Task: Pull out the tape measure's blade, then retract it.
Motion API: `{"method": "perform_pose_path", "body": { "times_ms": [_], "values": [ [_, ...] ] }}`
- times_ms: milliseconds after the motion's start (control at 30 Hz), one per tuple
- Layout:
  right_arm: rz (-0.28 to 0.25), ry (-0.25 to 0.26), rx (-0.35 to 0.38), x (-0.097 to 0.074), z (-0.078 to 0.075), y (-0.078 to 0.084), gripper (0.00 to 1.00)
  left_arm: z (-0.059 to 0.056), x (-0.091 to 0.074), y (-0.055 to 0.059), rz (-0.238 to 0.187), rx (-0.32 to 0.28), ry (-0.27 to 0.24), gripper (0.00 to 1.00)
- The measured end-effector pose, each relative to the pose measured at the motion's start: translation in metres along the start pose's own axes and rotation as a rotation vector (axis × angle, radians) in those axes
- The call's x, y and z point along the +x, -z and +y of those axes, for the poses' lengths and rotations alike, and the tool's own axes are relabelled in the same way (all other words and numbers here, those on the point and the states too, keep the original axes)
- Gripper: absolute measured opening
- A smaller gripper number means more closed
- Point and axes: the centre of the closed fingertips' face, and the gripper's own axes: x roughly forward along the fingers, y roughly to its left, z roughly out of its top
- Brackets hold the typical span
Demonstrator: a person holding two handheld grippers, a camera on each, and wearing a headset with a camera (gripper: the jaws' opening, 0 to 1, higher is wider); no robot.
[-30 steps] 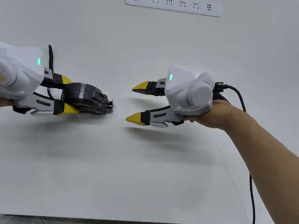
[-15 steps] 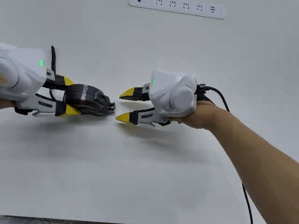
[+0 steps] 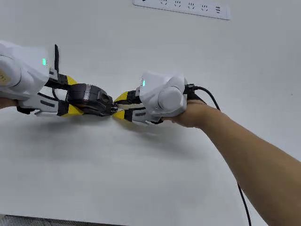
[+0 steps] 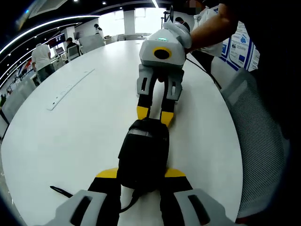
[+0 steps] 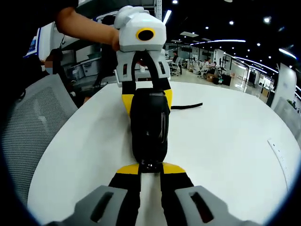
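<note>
We've got the left gripper (image 3: 71, 95) clamping the tape measure (image 3: 89, 99); right gripper (image 3: 119, 106) jaws straddle its tip, can't tell if they're pinching.

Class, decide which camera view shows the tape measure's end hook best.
The right gripper view: the end hook sits close, between the right gripper's yellow tips. The head view shows it small; in the left gripper view the case hides it.

A white table (image 3: 141, 179) carries a long white power strip (image 3: 181, 8) at the upper edge of the head view. A grey mesh chair (image 4: 263, 141) stands just beside the table. In the upper right of the right gripper view, small round lights (image 5: 230, 22) shine on a dark ceiling (image 5: 207, 12).
</note>
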Motion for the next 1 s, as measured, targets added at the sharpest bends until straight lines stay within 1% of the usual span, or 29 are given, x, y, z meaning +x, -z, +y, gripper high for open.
{"method": "perform_pose_path", "body": {
  "times_ms": [333,1000],
  "values": [
    [-0.002,-0.002,-0.012,-0.0012,-0.0001,0.0005,0.13,0.0008,0.0006,0.0001,-0.006,-0.009,0.002,0.28],
    [0.006,-0.003,-0.045,-0.0032,-0.0022,-0.0005,0.12,0.0024,-0.0008,0.0003,0.007,-0.017,0.003,0.28]
  ]
}}
